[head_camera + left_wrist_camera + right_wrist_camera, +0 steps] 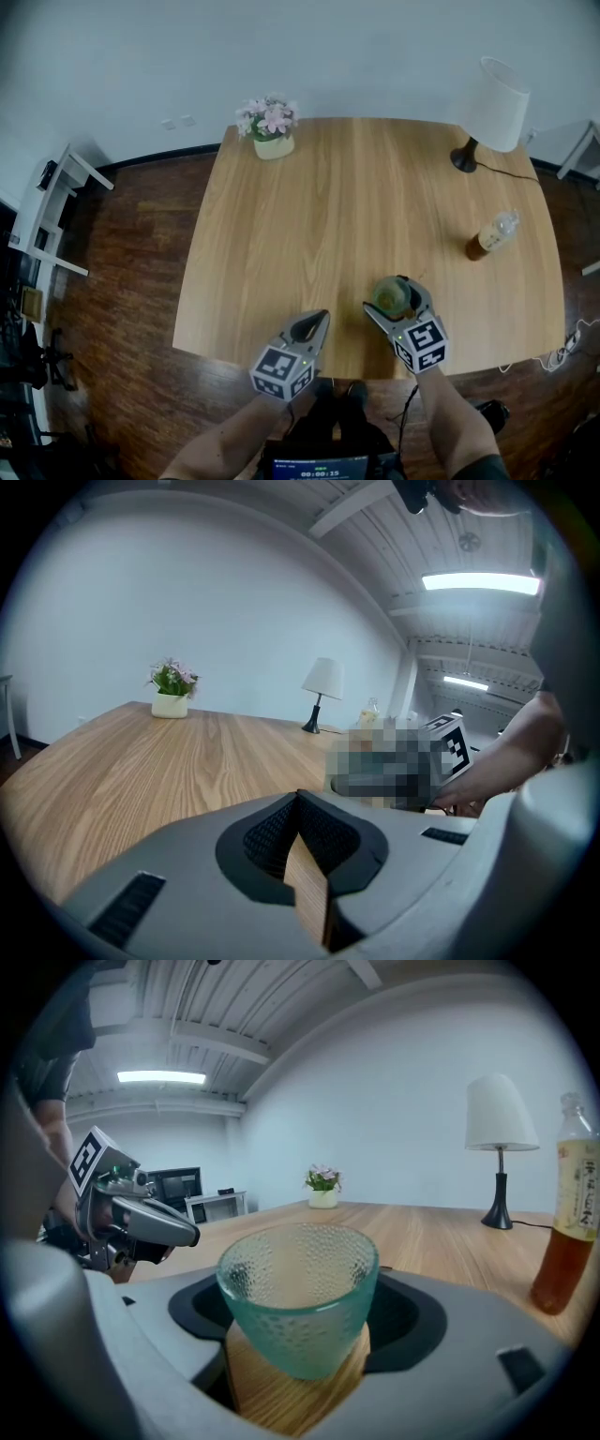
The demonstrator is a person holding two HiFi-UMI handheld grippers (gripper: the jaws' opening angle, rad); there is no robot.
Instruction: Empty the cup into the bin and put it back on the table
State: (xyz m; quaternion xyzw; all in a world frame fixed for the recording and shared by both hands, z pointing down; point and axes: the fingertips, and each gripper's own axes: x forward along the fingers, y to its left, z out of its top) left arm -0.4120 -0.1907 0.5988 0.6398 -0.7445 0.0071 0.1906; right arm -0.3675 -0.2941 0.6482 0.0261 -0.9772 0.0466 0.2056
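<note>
Near the front edge of the table (356, 206) stands the dimpled green glass cup (298, 1307), flanked by the right gripper's (388, 294) wide-apart jaws and not visibly squeezed. The left gripper (322, 317) hovers closed and empty. No bin shows; lifting, emptying and returning seem left to do.

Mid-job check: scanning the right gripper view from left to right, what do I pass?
left gripper → glass cup → lamp → bottle. The flower pot is left out: it stands far back, within the cup's span.
</note>
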